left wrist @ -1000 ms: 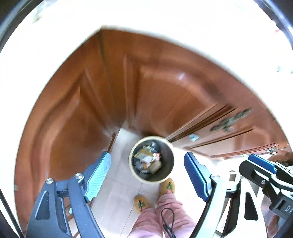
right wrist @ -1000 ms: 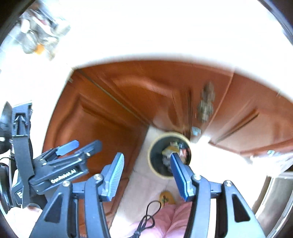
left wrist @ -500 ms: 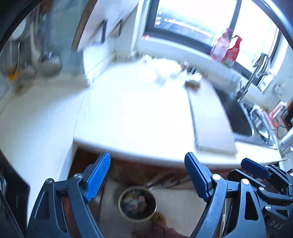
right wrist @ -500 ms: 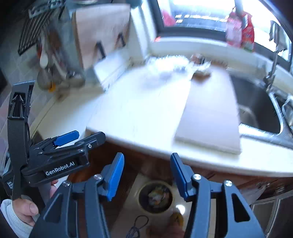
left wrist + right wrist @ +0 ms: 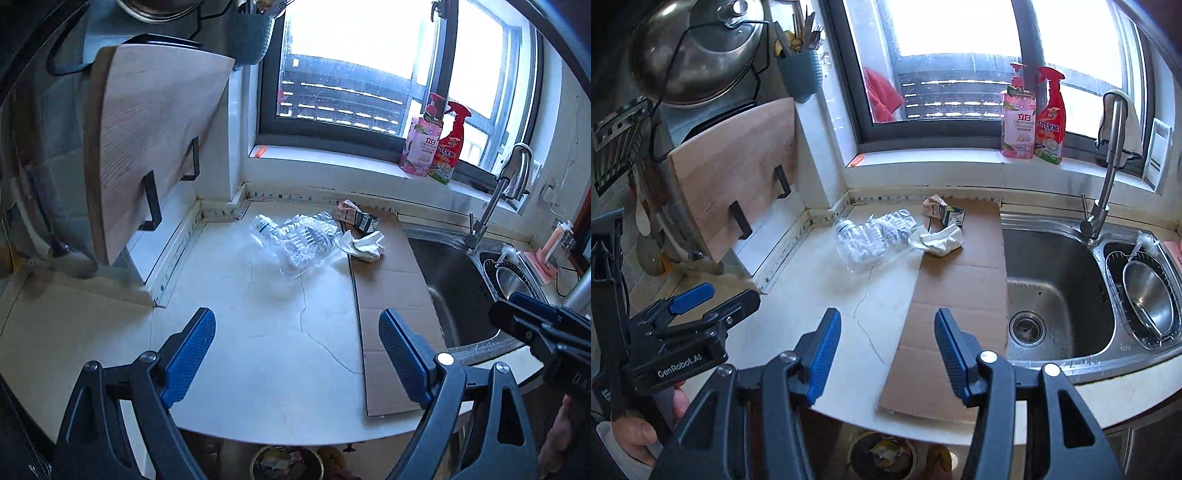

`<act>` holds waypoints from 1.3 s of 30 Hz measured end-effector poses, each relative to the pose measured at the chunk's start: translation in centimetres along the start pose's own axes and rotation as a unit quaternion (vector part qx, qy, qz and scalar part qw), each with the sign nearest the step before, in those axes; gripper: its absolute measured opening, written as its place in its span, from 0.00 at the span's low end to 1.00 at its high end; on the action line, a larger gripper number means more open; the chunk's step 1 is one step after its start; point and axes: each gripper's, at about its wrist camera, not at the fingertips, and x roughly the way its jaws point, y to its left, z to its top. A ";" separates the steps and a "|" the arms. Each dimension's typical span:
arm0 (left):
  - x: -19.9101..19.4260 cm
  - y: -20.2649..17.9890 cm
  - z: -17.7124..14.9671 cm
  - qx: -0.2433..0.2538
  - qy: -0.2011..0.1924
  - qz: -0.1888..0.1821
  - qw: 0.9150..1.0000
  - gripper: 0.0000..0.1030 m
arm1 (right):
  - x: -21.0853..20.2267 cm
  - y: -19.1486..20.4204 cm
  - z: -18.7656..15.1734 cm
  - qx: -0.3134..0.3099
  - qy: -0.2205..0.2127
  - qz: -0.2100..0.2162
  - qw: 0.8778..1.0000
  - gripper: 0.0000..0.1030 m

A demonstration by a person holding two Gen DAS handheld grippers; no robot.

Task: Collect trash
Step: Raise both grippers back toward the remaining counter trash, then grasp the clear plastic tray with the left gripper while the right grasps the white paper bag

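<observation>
Both tools, left tool and right tool, hang released and empty, now raised from the bin on the floor to face the desk. Remaining trash waits at its far side: crushed plastic bottle, crumpled paper, small wrapper. Another pickup likely follows.

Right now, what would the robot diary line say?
left gripper: open, empty | right gripper: open, empty | crushed bottle, crumpled paper, wrapper: on counter | bin: below counter edge
</observation>
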 end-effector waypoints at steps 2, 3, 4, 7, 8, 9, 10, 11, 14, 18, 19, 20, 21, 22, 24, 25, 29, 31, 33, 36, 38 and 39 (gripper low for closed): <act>1.4 -0.5 1.5 0.007 0.000 0.005 1.000 0.90 | 1.3 -1.5 2.1 0.008 0.000 0.004 1.000 0.52; 2.2 -0.6 2.2 0.009 0.002 0.007 1.000 0.91 | 2.0 -2.1 2.9 0.012 0.002 0.005 1.000 0.52; 3.2 -0.8 2.9 0.012 0.005 0.010 1.000 0.91 | 2.9 -2.9 3.9 0.018 0.005 0.007 1.000 0.52; 6.6 -1.3 5.4 0.020 0.026 0.016 0.999 0.91 | 5.8 -5.5 6.2 0.040 0.021 0.015 0.999 0.52; 7.7 -1.3 6.0 0.020 0.032 0.019 0.999 0.91 | 7.0 -6.6 7.0 0.050 0.026 0.018 0.998 0.52; 8.9 -1.4 6.7 0.020 0.039 0.023 0.999 0.91 | 8.1 -7.4 7.6 0.059 0.032 0.020 0.998 0.52; 10.1 -1.4 7.4 0.019 0.046 0.027 0.998 0.91 | 9.4 -8.4 8.2 0.071 0.041 0.023 0.996 0.52; 11.4 -1.3 8.1 0.018 0.053 0.030 0.998 0.91 | 10.6 -9.3 8.7 0.082 0.049 0.027 0.995 0.52; 15.1 -0.9 9.7 0.010 0.072 0.035 0.997 0.91 | 14.6 -11.7 9.7 0.117 0.074 0.037 0.990 0.52; 19.5 -0.3 10.6 0.001 0.097 0.033 0.995 0.91 | 20.1 -14.1 10.3 0.159 0.109 0.047 0.980 0.52; 20.8 -0.1 10.6 -0.005 0.107 0.029 0.994 0.91 | 21.4 -14.4 10.2 0.168 0.118 0.051 0.977 0.52; 21.8 0.1 10.5 -0.009 0.115 0.029 0.993 0.91 | 22.8 -14.8 10.2 0.178 0.128 0.054 0.974 0.52; 22.7 0.4 10.4 -0.013 0.123 0.031 0.992 0.91 | 23.9 -15.0 10.1 0.185 0.137 0.057 0.972 0.52; 23.6 0.6 10.2 -0.015 0.130 0.033 0.991 0.91 | 25.1 -15.1 10.0 0.190 0.146 0.061 0.969 0.52; 25.0 1.1 9.9 -0.020 0.139 0.036 0.989 0.91 | 27.2 -15.1 9.8 0.197 0.160 0.067 0.965 0.52; 25.6 1.4 9.7 -0.023 0.143 0.036 0.989 0.91 | 28.1 -15.0 9.6 0.200 0.166 0.068 0.963 0.52; 27.6 3.0 9.1 -0.055 0.157 0.022 0.986 0.91 | 31.2 -14.3 9.2 0.201 0.191 0.075 0.958 0.52; 28.4 3.5 8.8 -0.065 0.163 0.015 0.984 0.91 | 32.2 -13.9 8.9 0.195 0.200 0.076 0.957 0.51; 29.1 3.9 8.6 -0.073 0.166 0.008 0.983 0.91 | 33.1 -13.5 8.6 0.189 0.206 0.075 0.957 0.45; 30.0 4.4 8.4 -0.086 0.173 -0.009 0.981 0.91 | 33.6 -12.9 8.3 0.175 0.200 0.080 0.961 0.37; 30.7 4.6 8.3 -0.096 0.177 -0.020 0.979 0.91 | 33.7 -12.4 8.3 0.160 0.199 0.077 0.964 0.35; 31.1 4.7 8.3 -0.101 0.179 -0.025 0.978 0.91 | 33.7 -12.3 8.4 0.153 0.197 0.075 0.965 0.34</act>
